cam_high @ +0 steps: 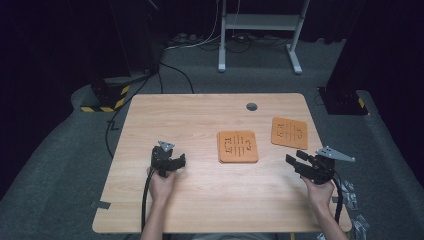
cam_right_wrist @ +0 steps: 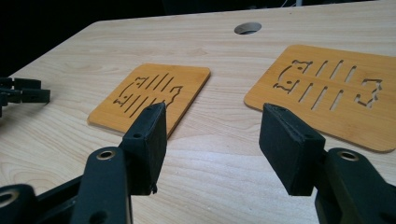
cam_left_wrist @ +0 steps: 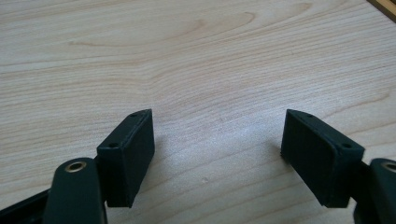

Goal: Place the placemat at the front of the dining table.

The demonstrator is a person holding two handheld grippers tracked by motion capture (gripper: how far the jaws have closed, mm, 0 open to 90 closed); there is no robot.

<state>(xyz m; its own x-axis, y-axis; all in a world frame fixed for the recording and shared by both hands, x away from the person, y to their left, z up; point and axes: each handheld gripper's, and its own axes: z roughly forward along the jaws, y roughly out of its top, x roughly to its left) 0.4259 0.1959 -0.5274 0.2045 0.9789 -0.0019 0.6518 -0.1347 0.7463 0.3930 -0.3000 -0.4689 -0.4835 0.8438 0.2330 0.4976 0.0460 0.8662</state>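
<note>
1. The left gripper [cam_high: 176, 161], held in the person's left hand [cam_high: 161, 186], rests low over bare wood well to the left of the central orange square bamboo trivet with slotted cut-outs [cam_high: 238, 146]. Its jaws stand wide apart with nothing between them. Open board lies all around it, so it has free room to move.
2. That central trivet lies flat on the light wooden table [cam_high: 200, 205], near the middle. Being so thin, it could slide off rather than lift if one jaw skids along the top instead of catching an edge.
3. The second orange bamboo trivet [cam_high: 289, 132] lies to the right of the central one, apart from it and close to the table's right edge; a shove there could send it overboard.
4. The right gripper [cam_high: 295, 163], right of the central trivet, is also agape and empty, aimed between the two trivets [cam_right_wrist: 210, 140]. It sits near the table's right edge, with little room on its outer side.
</note>
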